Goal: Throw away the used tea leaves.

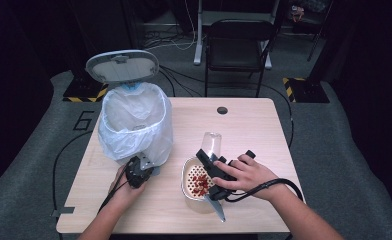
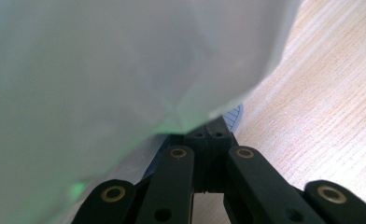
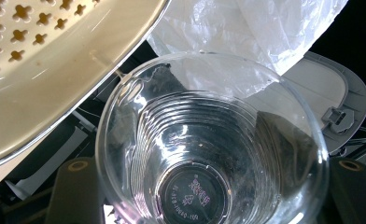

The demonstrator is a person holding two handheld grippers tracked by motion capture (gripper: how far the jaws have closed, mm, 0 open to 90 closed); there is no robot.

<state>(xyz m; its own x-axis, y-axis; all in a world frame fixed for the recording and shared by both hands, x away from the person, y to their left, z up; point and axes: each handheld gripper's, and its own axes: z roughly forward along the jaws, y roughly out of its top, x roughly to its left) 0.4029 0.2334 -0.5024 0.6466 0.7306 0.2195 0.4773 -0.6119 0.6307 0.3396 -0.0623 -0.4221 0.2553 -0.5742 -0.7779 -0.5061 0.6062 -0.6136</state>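
Note:
A clear plastic cup (image 1: 212, 142) is tipped on its side over the far rim of a cream colander (image 1: 185, 175) that holds small red pieces (image 1: 200, 184). My right gripper (image 1: 209, 152) is shut on the cup. In the right gripper view I look into the empty cup (image 3: 209, 154), with the colander (image 3: 55, 70) at the upper left. My left gripper (image 1: 139, 172) sits at the foot of a bin lined with a white bag (image 1: 134, 120); its lid (image 1: 122, 65) stands open. Its jaws are shut, with the tips (image 2: 212, 135) tucked under the bag (image 2: 102, 70).
The wooden table (image 1: 244, 125) has a round cable hole (image 1: 222, 110) near its far edge. A black folding chair (image 1: 239, 45) stands behind the table, with cables on the floor around it. The open bin lid (image 3: 330, 98) and bag (image 3: 246, 28) lie beyond the cup.

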